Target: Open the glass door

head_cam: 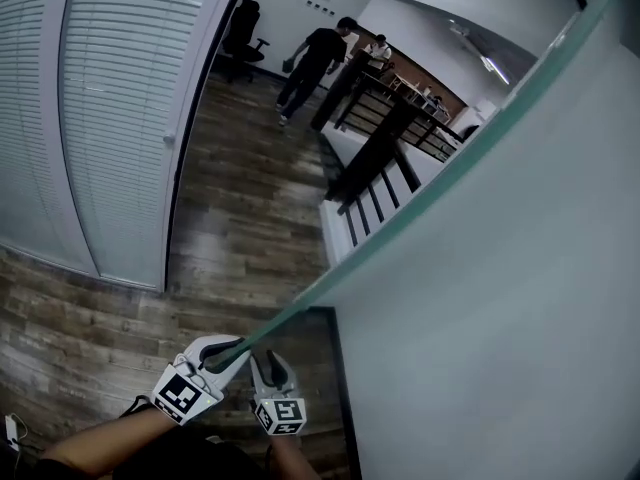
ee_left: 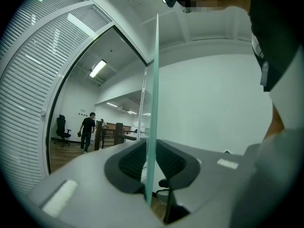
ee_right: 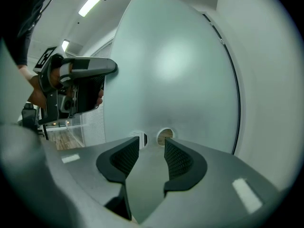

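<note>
The frosted glass door (head_cam: 500, 298) fills the right of the head view, and its green edge (head_cam: 400, 223) runs down to my hands. My left gripper (head_cam: 228, 351) is shut on that edge; in the left gripper view the thin edge (ee_left: 154, 80) stands upright between the dark pads (ee_left: 134, 161) of the left gripper (ee_left: 152, 163). Beside it, my right gripper (head_cam: 272, 366) points at the door's face. In the right gripper view the right gripper (ee_right: 151, 156) is open with nothing between its pads, facing the glass door (ee_right: 180, 70) and two small round holes (ee_right: 165, 136). The left gripper (ee_right: 76, 87) shows at the left.
A wall of white blinds (head_cam: 110, 118) with a dark frame (head_cam: 190, 138) stands on the left. Wood floor (head_cam: 250, 208) leads through the doorway. Beyond it a person (head_cam: 310, 63) walks away, near an office chair (head_cam: 240, 28) and a dark railing (head_cam: 385, 148).
</note>
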Motion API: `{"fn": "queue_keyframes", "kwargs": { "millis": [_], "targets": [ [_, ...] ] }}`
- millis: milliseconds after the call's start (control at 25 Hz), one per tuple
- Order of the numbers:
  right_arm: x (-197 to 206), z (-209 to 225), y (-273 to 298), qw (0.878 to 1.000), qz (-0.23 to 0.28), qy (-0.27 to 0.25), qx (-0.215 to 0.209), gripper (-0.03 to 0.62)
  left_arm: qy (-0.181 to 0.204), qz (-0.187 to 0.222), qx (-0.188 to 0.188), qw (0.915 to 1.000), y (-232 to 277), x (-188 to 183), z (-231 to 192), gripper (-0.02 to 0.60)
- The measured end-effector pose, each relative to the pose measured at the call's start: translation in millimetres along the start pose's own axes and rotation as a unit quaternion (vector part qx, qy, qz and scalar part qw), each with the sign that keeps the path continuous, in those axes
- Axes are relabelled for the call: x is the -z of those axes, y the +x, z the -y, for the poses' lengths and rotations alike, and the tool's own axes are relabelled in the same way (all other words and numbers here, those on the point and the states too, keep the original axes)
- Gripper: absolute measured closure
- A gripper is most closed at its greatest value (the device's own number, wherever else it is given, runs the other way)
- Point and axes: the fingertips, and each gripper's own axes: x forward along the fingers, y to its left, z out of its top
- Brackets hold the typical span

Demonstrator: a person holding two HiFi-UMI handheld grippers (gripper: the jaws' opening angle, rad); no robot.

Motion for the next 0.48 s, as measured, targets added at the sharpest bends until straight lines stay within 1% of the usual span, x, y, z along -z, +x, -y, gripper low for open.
{"fn": "queue_keyframes", "kwargs": {
  "millis": [120,240,400,480],
  "targets": [
    [-3,2,-3,1.000,0.009,0.001,-0.008,0.442,0.003,0.001,-0.008,1.0000,1,-2,8,0.522],
    [-5,8,-14,1.000,0.007,0.003,-0.005,0.442,0.011,-0.004,-0.009,0.9999,2,-3,20,0.520],
    [3,16,-39,1.000,0.001,0.008,0.003,0.442,0.000,-0.005,-0.005,1.0000,3,1,42,0.517],
    [5,20,-53,1.000,0.004,0.027,0.005,0.442,-0.007,-0.003,-0.006,1.0000,5,1,53,0.515]
  ]
}}
